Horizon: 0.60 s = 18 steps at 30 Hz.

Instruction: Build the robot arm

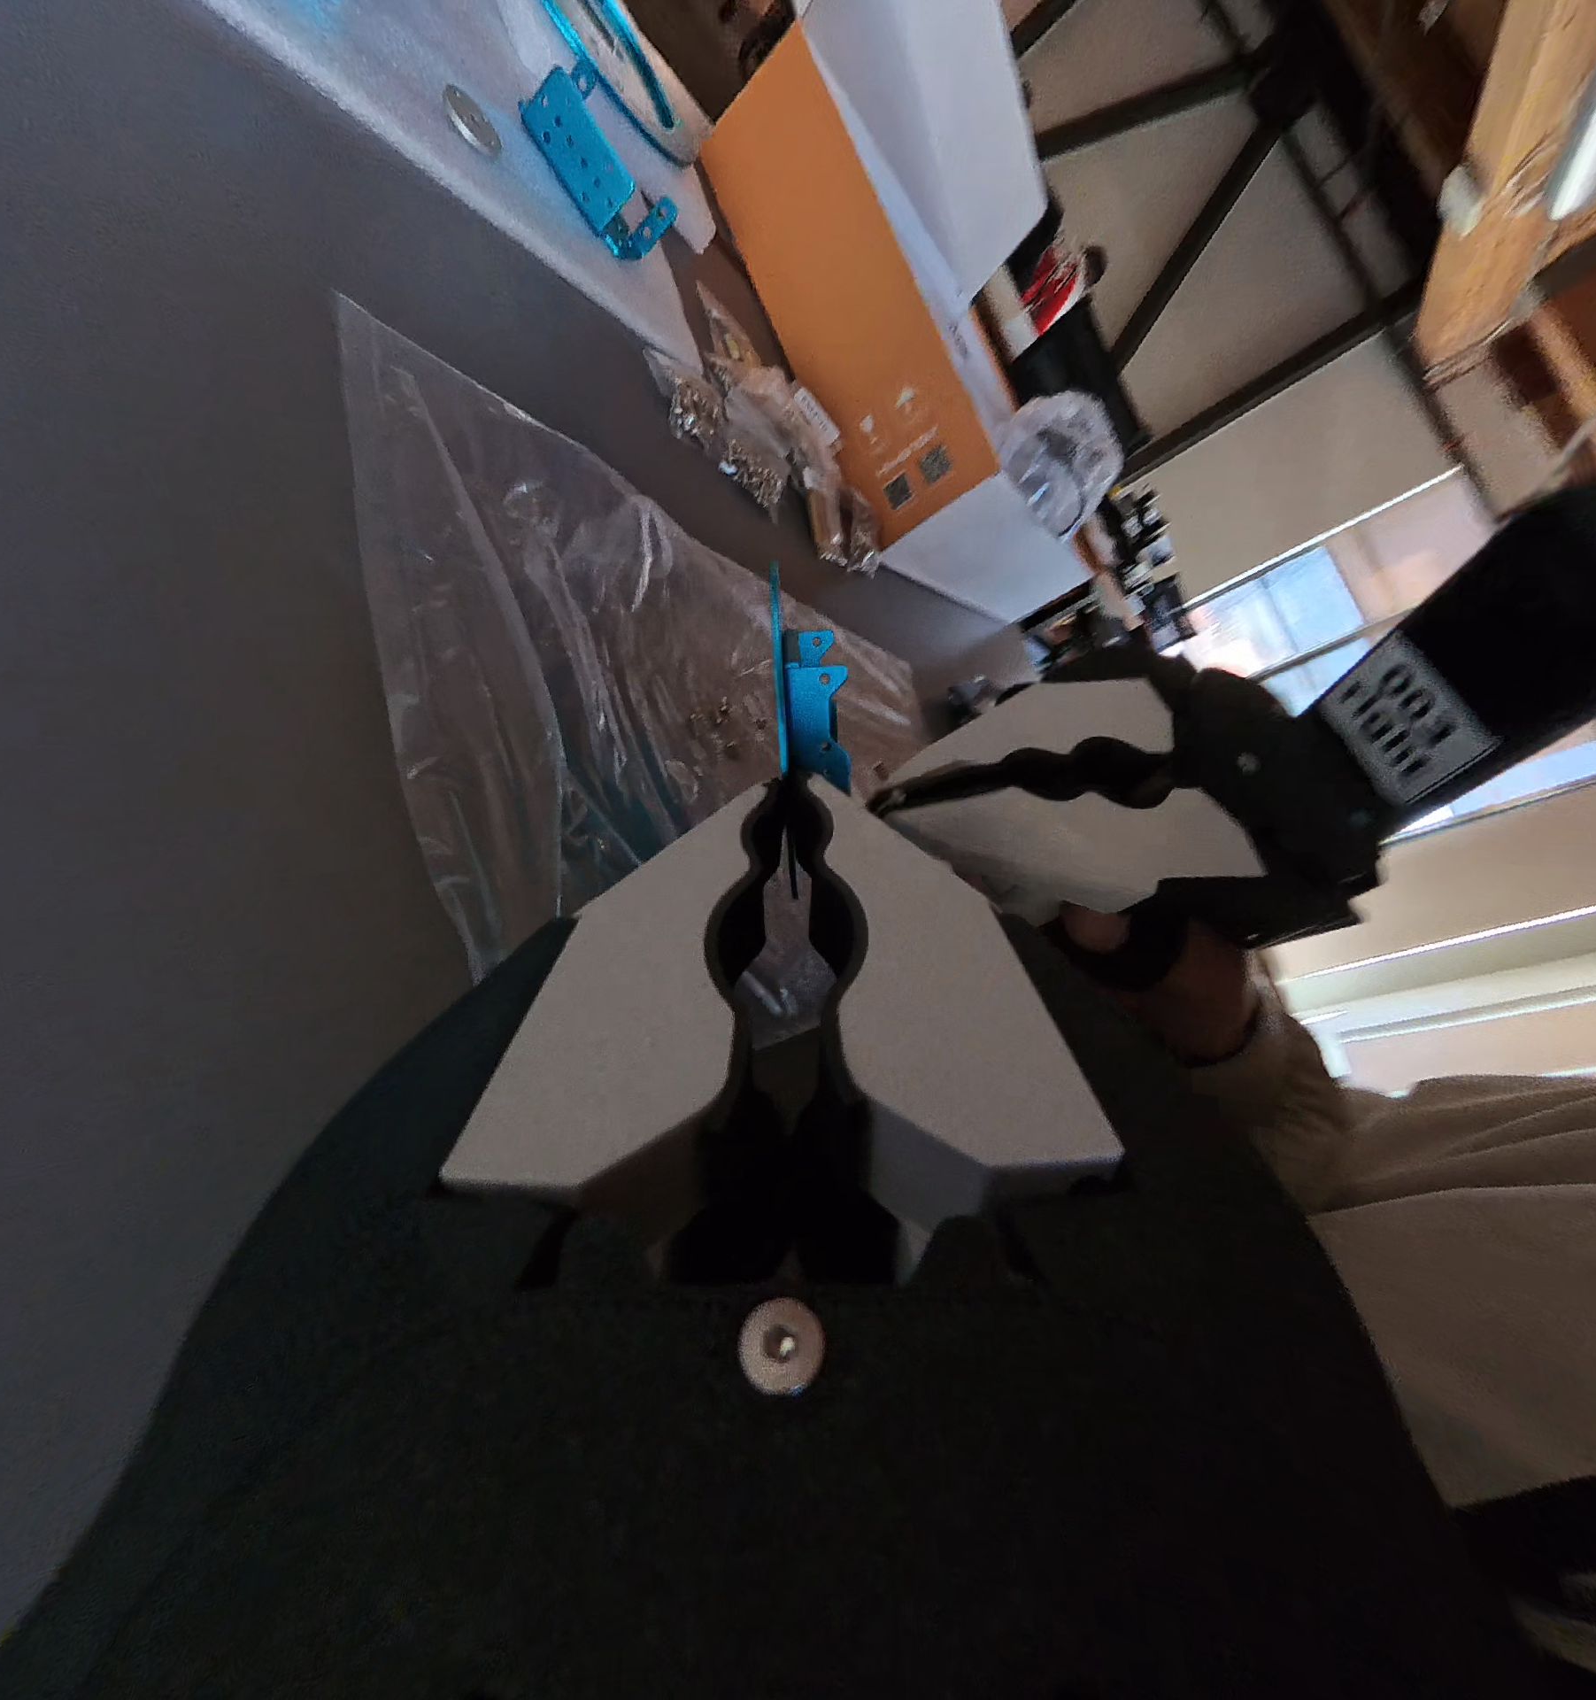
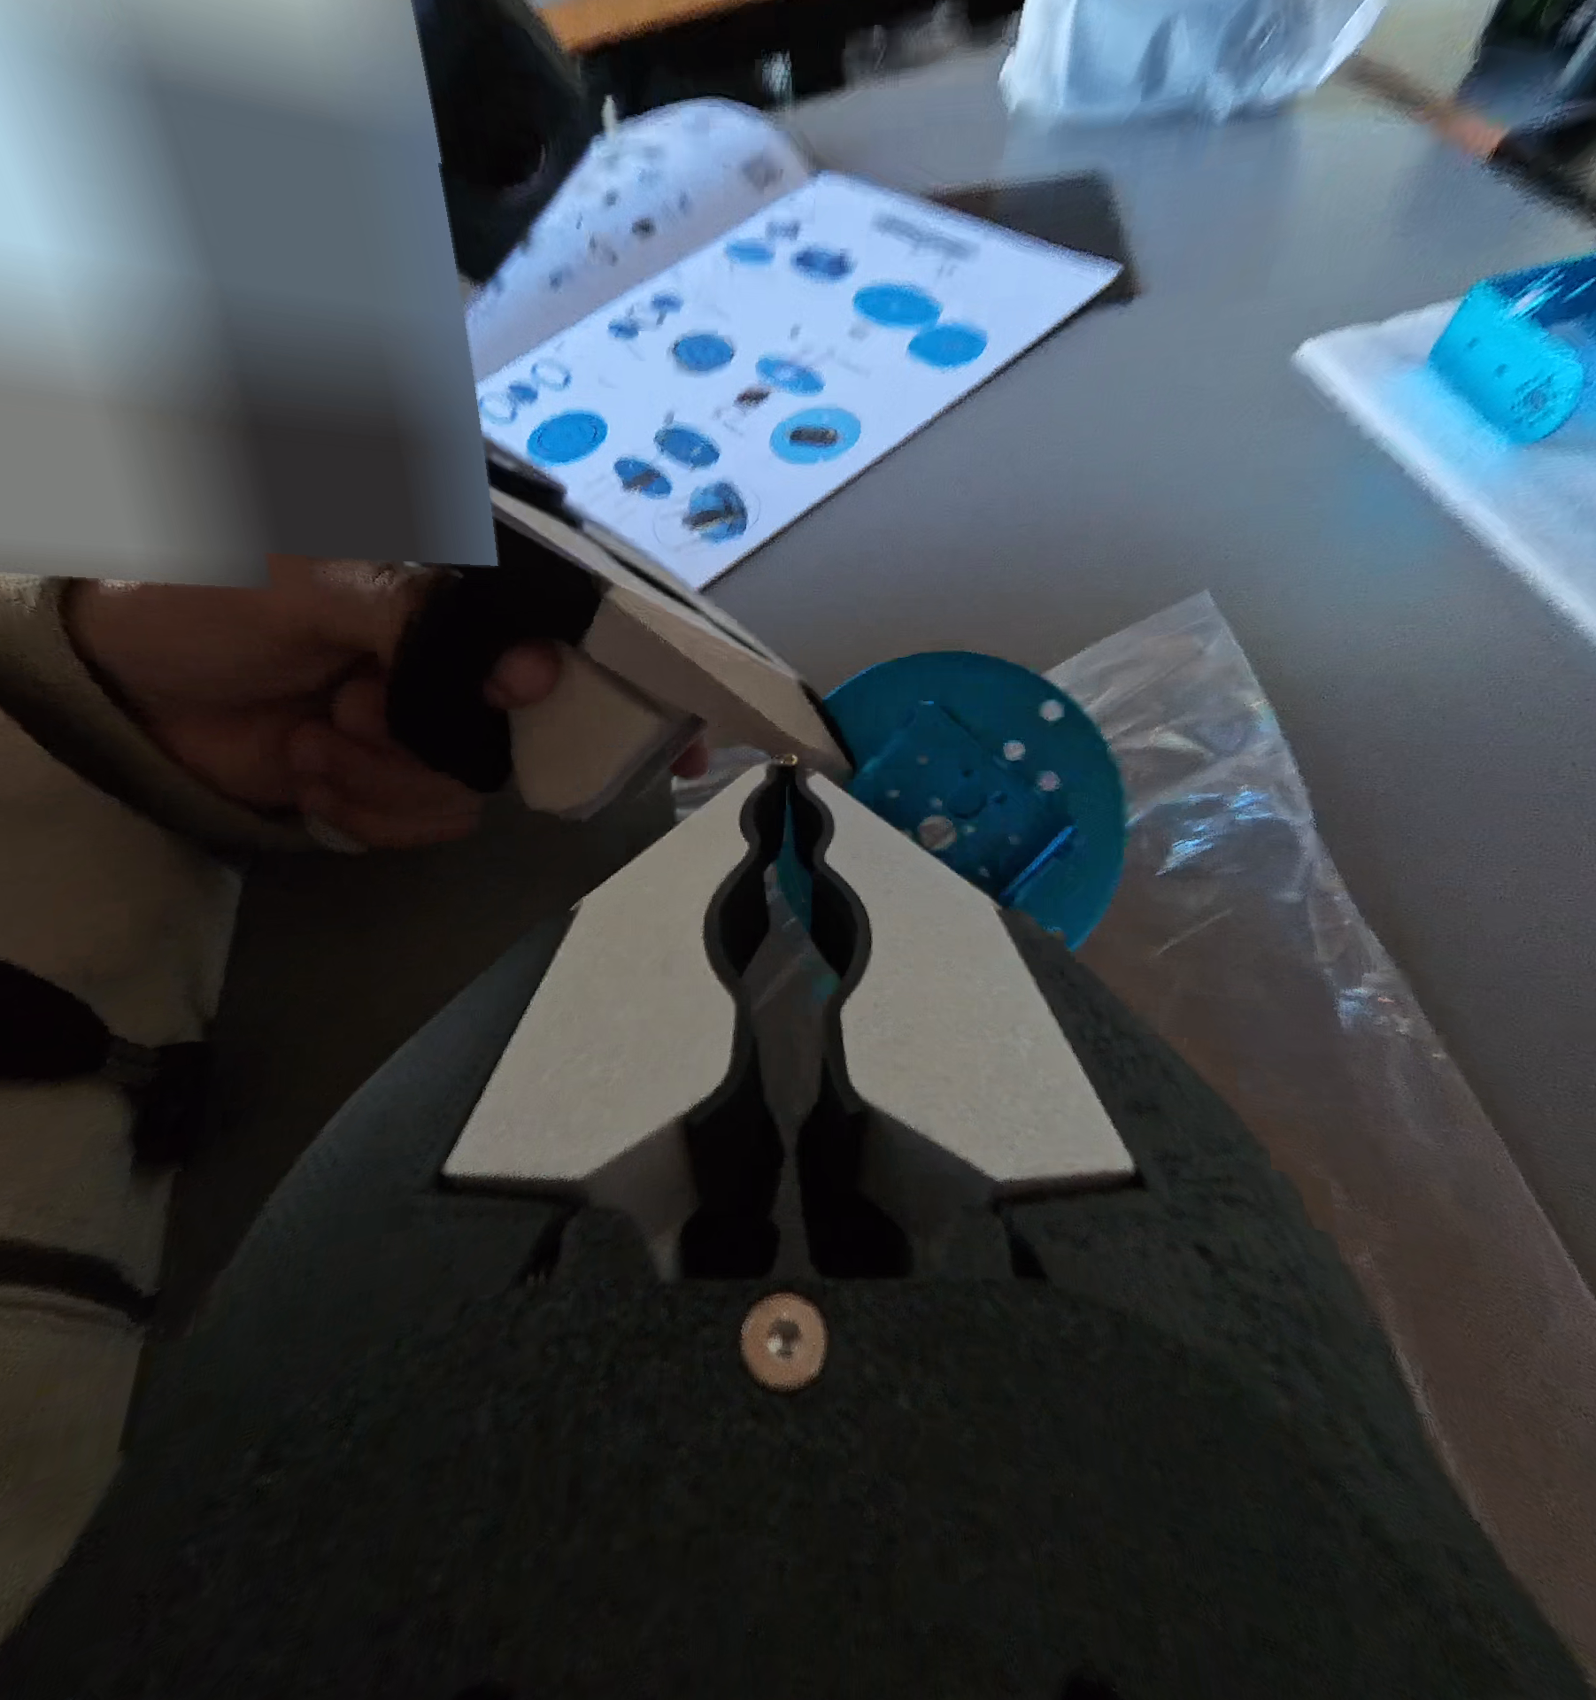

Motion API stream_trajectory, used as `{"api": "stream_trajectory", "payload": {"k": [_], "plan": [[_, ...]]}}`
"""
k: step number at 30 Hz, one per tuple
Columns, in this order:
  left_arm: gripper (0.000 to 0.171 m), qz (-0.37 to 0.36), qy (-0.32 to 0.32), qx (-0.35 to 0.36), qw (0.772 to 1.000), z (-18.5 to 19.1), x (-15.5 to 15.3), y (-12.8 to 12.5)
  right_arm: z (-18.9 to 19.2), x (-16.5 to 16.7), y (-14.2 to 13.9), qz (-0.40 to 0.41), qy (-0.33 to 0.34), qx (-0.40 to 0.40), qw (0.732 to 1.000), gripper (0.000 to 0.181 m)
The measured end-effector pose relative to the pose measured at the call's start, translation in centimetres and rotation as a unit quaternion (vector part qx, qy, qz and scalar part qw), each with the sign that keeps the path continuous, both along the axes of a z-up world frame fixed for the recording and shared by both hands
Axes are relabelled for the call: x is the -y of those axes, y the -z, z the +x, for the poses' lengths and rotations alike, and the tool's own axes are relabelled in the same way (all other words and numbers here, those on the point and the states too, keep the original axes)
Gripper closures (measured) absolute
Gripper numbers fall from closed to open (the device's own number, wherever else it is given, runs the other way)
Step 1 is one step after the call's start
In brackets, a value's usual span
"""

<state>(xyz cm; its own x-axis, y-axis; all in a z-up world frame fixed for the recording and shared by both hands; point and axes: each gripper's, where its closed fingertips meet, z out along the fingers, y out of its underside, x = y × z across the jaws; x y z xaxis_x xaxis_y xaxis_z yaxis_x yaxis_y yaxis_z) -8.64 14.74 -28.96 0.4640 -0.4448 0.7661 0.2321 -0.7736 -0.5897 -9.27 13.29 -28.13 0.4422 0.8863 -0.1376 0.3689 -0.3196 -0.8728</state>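
Blue anodised metal disc with a bracket screwed on is pinched edge-on by the left gripper, above a clear plastic bag on the grey worktop. It looks stiff, thin and slick, best held by its rim. The right gripper, tips nearly touching it, is closed on something tiny I cannot identify.

Blue round plate dotted with small holes, a blue bracket fixed to it. Grippers: pale grey fingers on grainy black bodies. Table dull grey-brown. Clear, glinting plastic bag. White sheet printed with blue discs. Orange-and-white box.
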Motion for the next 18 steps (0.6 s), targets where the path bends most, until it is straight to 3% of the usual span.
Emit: {"api": "stream_trajectory", "payload": {"k": [4,7,12,18], "plan": [[0.171,-0.04,-0.014,0.1,0.994,-0.8,-0.6,-0.8,2.0,-2.1,-1.4,0.096,0.067,-0.023,0.993,0.181],[0.171,-0.036,-0.017,0.111,0.993,-0.9,-0.4,-0.9,2.6,-3.1,-2.1,0.126,0.109,-0.032,0.985,0.181],[0.171,-0.014,-0.056,0.113,0.992,-1.0,-0.7,-1.7,3.0,-4.1,-1.5,0.145,0.17,-0.01,0.975,0.181],[0.171,-0.017,-0.072,0.156,0.985,-0.4,-0.5,-2.6,2.8,-4.1,-3.4,0.129,0.182,-0.078,0.972,0.181]]}}
